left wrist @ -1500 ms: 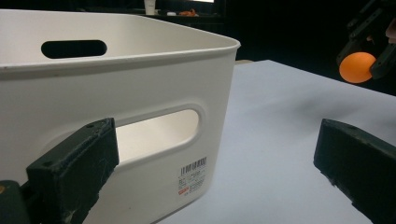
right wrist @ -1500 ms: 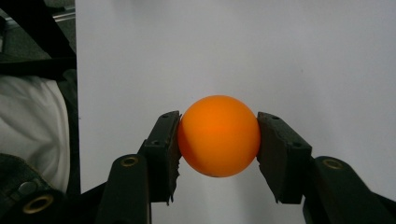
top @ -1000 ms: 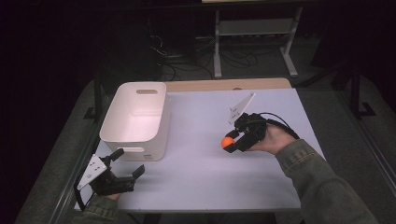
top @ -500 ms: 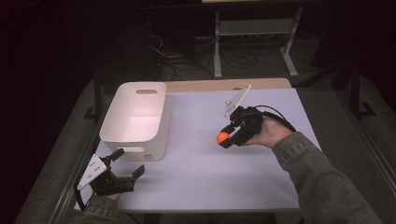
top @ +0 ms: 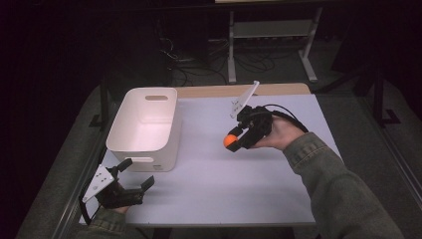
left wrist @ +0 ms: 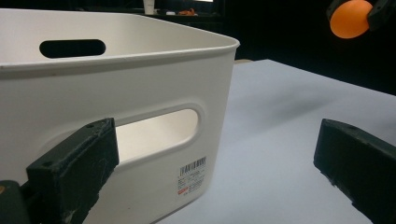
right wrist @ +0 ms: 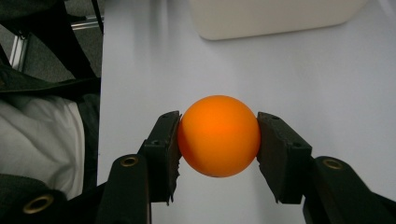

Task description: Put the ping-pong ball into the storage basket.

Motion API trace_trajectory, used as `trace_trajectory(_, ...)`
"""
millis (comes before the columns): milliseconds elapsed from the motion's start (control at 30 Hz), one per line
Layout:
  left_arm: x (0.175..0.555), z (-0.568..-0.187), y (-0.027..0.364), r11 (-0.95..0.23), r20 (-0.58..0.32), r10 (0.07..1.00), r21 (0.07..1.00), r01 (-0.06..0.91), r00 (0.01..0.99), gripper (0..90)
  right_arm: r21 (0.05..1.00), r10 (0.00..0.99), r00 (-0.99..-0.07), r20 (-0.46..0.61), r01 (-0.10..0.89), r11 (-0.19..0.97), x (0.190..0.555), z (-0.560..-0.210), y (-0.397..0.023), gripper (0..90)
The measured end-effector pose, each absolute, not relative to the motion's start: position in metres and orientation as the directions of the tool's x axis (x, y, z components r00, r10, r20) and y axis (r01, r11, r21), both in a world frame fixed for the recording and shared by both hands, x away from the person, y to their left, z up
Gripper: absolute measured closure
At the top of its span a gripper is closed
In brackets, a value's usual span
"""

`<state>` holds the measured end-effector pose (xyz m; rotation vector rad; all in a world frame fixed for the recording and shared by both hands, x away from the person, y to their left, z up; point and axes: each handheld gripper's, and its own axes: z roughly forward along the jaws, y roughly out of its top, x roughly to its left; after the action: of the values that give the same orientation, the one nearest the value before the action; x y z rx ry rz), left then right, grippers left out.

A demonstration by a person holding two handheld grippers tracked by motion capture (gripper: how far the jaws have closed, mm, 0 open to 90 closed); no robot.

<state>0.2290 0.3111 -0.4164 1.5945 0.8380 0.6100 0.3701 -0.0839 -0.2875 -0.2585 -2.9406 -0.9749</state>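
My right gripper [top: 234, 141] is shut on an orange ball [top: 229, 141] and holds it above the middle of the white table [top: 239, 184], to the right of the white bin [top: 144, 124]. In the right gripper view the orange ball [right wrist: 219, 136] sits squeezed between both pads, with the bin's wall [right wrist: 275, 16] ahead. My left gripper [top: 137, 175] rests open near the table's front left corner, just in front of the bin. In the left gripper view its jaws stand wide apart before the bin's handle slot [left wrist: 156, 133], and the ball [left wrist: 350, 17] hangs at the upper right.
The bin looks empty inside. A metal stand [top: 271, 40] and cables [top: 194, 59] lie on the floor beyond the table. A wooden strip [top: 239, 90] runs along the table's far edge. A sleeve [top: 338, 189] reaches in from the lower right.
My right gripper has carried the orange ball a little higher and leftward, toward the bin. The left gripper has stayed in place.
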Motion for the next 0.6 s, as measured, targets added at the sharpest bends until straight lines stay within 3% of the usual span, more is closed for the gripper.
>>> trace_trajectory(600,0.229,-0.416,0.312,-0.070,-0.058,0.792,0.980,0.184,0.608,0.0,0.603,0.111,-0.993,0.046,0.116,0.790,0.376,-0.272,-0.053,50.3)
